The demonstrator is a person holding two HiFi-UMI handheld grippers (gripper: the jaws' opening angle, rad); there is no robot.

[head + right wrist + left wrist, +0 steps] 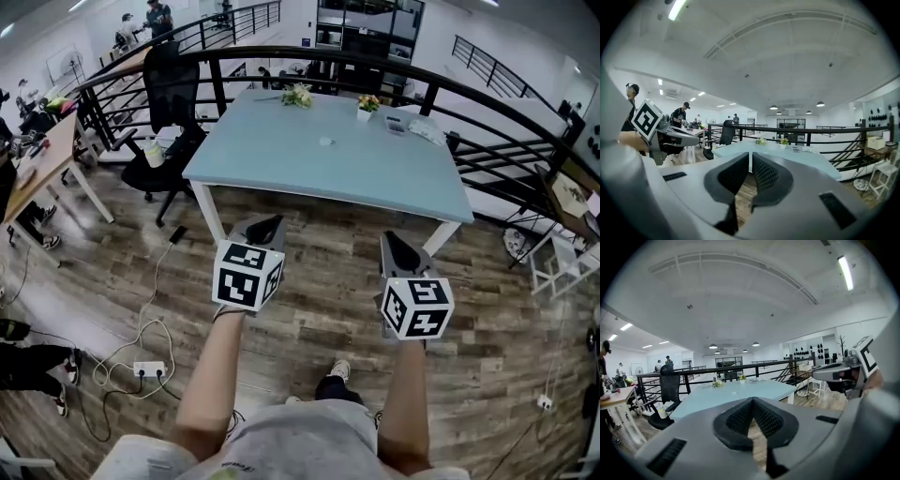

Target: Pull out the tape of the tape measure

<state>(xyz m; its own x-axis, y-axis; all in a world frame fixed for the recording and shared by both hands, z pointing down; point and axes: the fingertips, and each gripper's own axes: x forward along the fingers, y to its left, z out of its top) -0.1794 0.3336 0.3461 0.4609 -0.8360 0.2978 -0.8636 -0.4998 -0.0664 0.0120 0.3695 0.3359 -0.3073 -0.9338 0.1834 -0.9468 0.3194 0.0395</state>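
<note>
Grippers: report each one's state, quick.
Left gripper: closed, holding nothing.
Right gripper: closed, holding nothing.

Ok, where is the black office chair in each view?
Head view: chair upper left, by the left end of the table.
Left gripper view: chair at left, just below mid-height.
Right gripper view: chair just left of centre.
Shared landmark: the light blue table beside it.
</note>
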